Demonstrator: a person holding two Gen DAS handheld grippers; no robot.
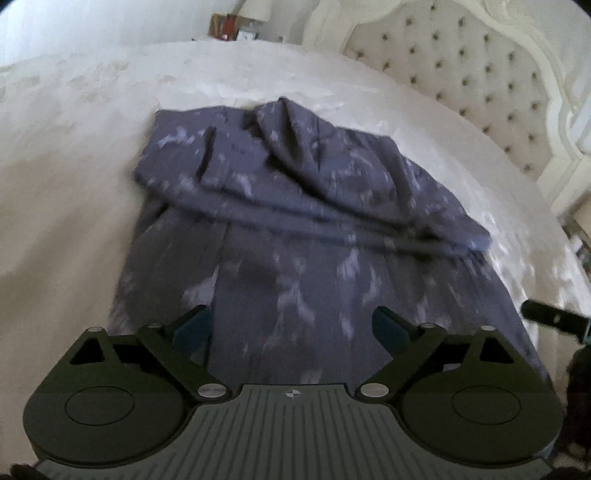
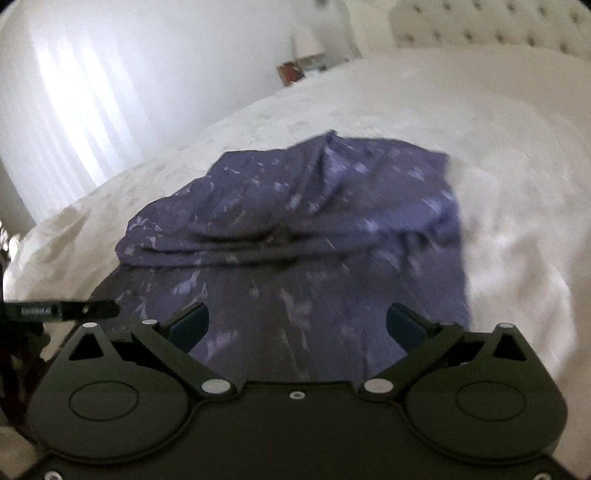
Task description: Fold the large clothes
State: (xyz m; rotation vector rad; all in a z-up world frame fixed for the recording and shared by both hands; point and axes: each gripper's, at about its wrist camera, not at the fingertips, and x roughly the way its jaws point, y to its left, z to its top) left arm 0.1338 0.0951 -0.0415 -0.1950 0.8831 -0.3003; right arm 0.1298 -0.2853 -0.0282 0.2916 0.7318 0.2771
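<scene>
A large purple garment with pale blotches [image 1: 295,221] lies on the white bed, its far part folded back over the near part in a rumpled layer. The same garment [image 2: 303,229] fills the middle of the right wrist view. My left gripper [image 1: 293,328] hangs open above the garment's near part, nothing between its blue pads. My right gripper [image 2: 297,325] is also open and holds nothing, above the near part of the cloth. A tip of the right gripper shows at the left view's right edge [image 1: 554,317]; the left gripper's tip shows at the right view's left edge [image 2: 59,310].
The white bedspread [image 1: 74,184] surrounds the garment on all sides. A tufted cream headboard [image 1: 461,81] stands at the right end of the bed. A bedside stand with small items [image 1: 236,27] is beyond the bed. A bright curtained window [image 2: 74,92] lies to the left.
</scene>
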